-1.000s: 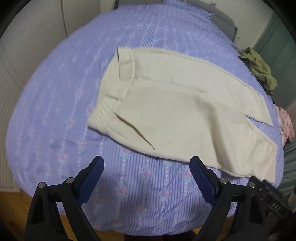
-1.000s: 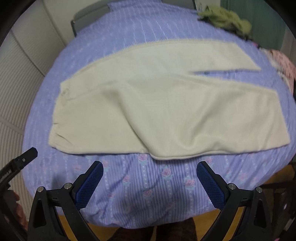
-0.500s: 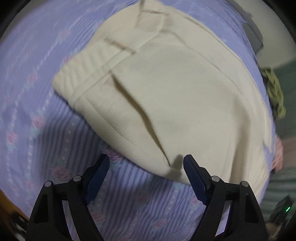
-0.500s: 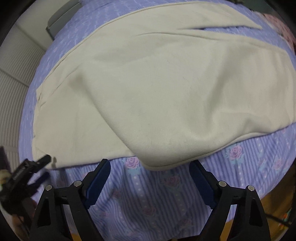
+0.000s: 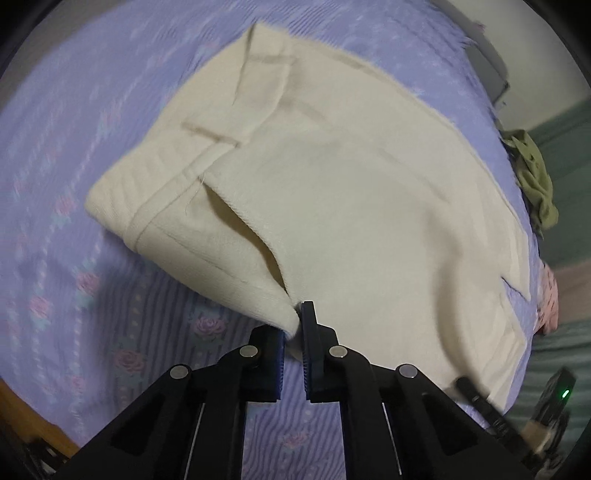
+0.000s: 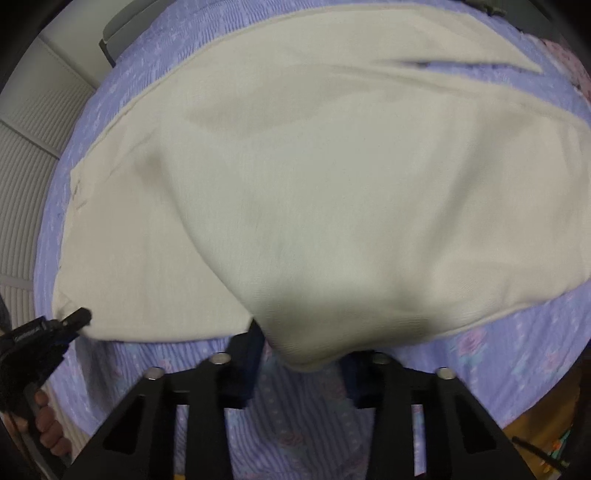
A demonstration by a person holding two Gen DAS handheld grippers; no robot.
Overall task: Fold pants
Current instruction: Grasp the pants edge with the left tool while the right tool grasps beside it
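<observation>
Cream pants (image 5: 351,203) lie spread flat on a lilac floral bed cover (image 5: 110,295), waistband and pocket to the left. My left gripper (image 5: 295,321) is shut on the pants' near edge, just below the pocket opening. It also shows as the left gripper (image 6: 79,317) at the left edge of the right wrist view, at the cloth's hem. The pants (image 6: 314,184) fill that view. My right gripper (image 6: 304,354) points down at their near fold. Its jaws are closing, and the rounded fold drapes between and over the fingertips.
A green garment (image 5: 535,184) and a pink patterned cloth (image 5: 550,302) lie at the bed's far right. A grey headboard (image 6: 118,33) and a white ribbed panel (image 6: 22,177) stand behind. A hand (image 6: 48,432) holds the left gripper. Wooden floor (image 5: 22,413) shows beside the bed.
Both grippers have come down to the pants' near edge. The left jaws went from wide open to shut on the cloth. The right jaws narrowed around the fold.
</observation>
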